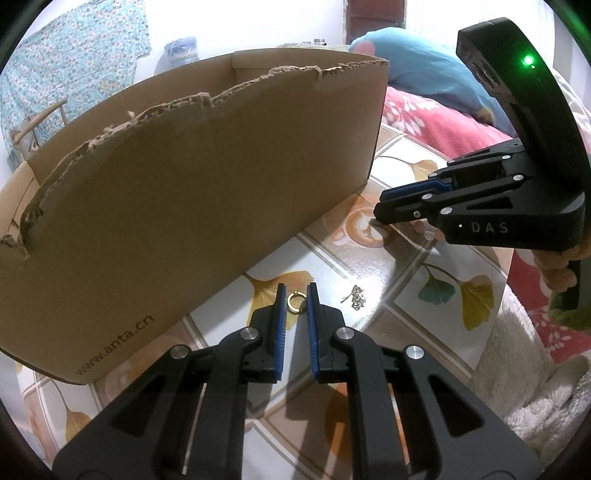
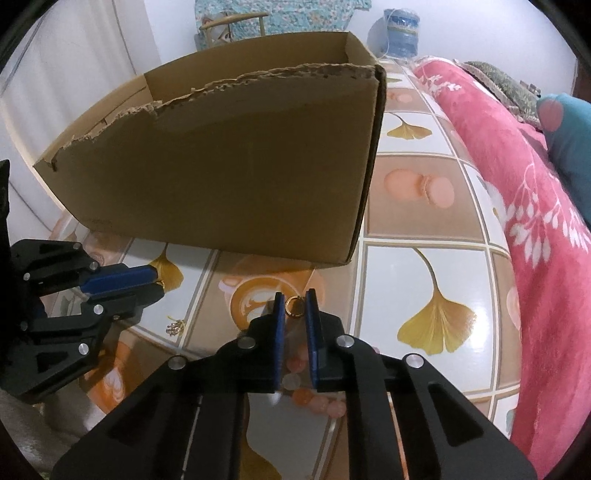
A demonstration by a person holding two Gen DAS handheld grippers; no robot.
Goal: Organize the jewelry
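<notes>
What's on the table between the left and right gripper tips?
Roughly between left gripper and right gripper: one small silver jewelry piece, seen in both views.

Beneath the tongs lies a glossy tiled surface [image 2: 439, 218] printed with yellow ginkgo leaves, coffee cups and macarons. Ahead, a white wall [image 1: 184, 22] carries a hanging teal floral cloth [image 1: 70, 62], with what looks like a blue water jug [image 2: 400, 33] beside it. A pink floral blanket [image 2: 517, 192] runs along the right, a chair back [image 2: 232, 24] beyond.
</notes>
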